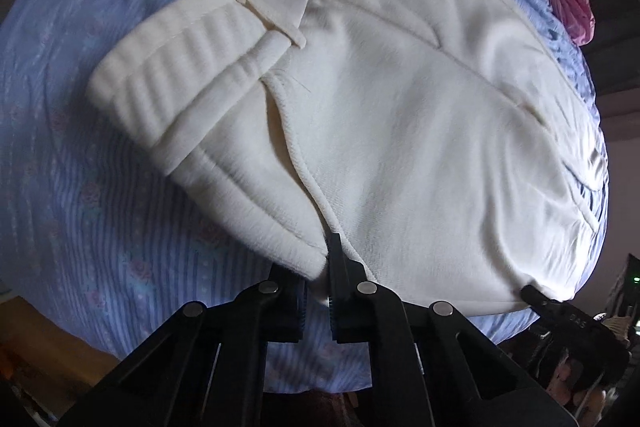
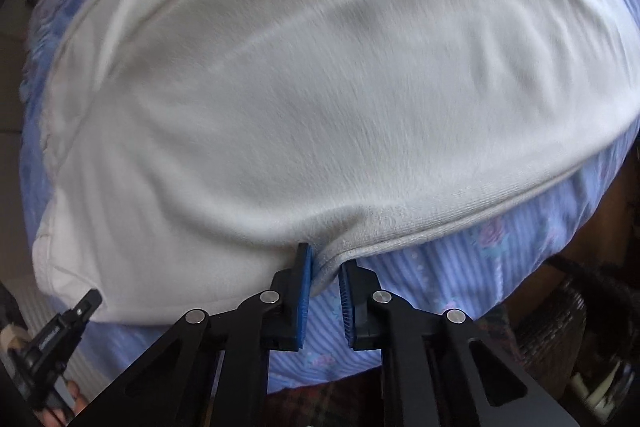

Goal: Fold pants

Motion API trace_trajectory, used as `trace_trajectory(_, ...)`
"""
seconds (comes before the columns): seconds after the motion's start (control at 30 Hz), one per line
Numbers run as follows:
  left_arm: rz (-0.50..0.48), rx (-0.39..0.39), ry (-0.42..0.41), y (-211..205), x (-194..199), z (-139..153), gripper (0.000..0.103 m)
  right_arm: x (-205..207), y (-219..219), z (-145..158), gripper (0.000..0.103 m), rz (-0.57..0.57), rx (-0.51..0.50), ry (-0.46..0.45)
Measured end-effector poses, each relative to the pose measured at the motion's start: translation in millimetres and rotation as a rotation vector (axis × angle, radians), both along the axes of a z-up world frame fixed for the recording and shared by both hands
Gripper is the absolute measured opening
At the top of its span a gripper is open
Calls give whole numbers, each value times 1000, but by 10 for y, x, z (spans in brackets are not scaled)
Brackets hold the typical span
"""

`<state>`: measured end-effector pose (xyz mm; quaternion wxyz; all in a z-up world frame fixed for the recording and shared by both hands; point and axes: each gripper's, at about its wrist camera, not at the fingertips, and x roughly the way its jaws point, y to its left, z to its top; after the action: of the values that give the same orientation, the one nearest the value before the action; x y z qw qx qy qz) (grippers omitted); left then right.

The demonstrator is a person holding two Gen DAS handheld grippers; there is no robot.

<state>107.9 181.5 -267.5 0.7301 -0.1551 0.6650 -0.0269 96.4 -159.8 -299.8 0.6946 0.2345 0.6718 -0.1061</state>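
You are pinching the pants' [image 1: 400, 115] near edge with both clenched tools, left [image 1: 320, 291] and right [image 2: 326, 279], ready to lift and fold it over evenly.

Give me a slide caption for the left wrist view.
Left gripper shut on the near edge of cream pants spread on a blue striped bedsheet.

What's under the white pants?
Under the white pants lies a blue striped sheet with little roses; it shows around their edges. Both grippers pinch the near edge. What lies beneath the middle of the pants is covered, so it cannot be seen.
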Motion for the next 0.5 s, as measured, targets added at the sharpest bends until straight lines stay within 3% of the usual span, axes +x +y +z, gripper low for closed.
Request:
trace_trajectory(0.3,34,36,-130,-57,-82,551,9,195,63,976,14,129,-14,-170)
trace_trajectory(0.5,79,29,-201,-219,157,900,9,249,-124,1355,13,199,-27,-259)
